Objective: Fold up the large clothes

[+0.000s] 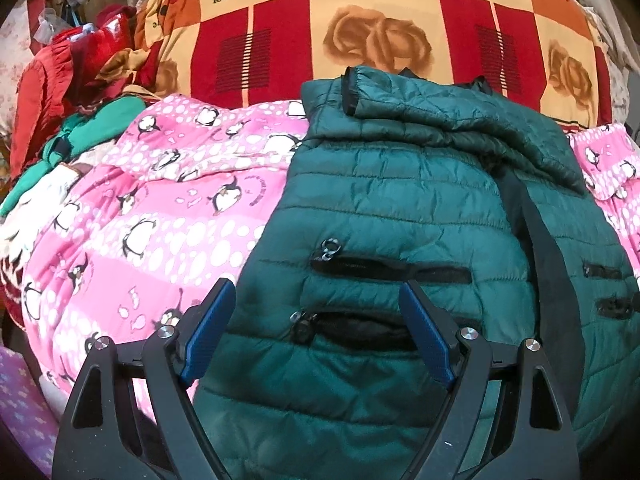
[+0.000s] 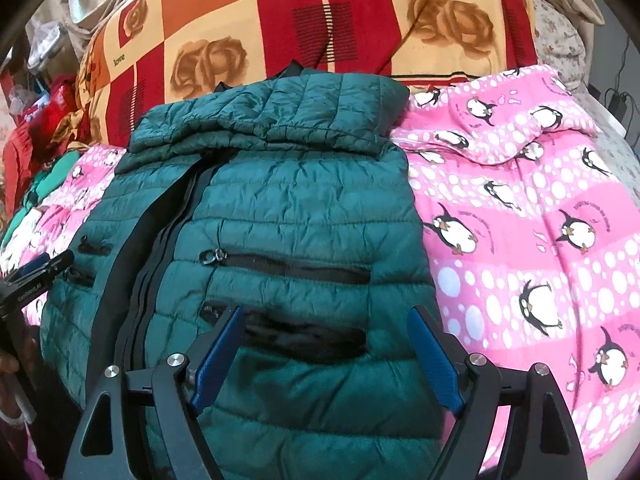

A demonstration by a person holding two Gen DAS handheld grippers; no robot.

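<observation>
A dark green quilted puffer jacket [image 1: 400, 208] lies front up on a pink penguin blanket [image 1: 160, 208], with its sleeves folded across the top near the collar. It also fills the middle of the right wrist view [image 2: 288, 200]. My left gripper [image 1: 316, 292] is open and empty, hovering over the jacket's left pockets near the hem. My right gripper [image 2: 326, 316] is open and empty above the right pockets. The left gripper's tip also shows at the left edge of the right wrist view [image 2: 44, 266].
The pink penguin blanket [image 2: 520, 220] covers the bed. A red, orange and cream rose-patterned quilt [image 1: 360, 20] is stacked behind the jacket. A pile of red and green clothes [image 1: 80, 100] sits at the far left. A charger cable [image 2: 618, 100] is at the far right.
</observation>
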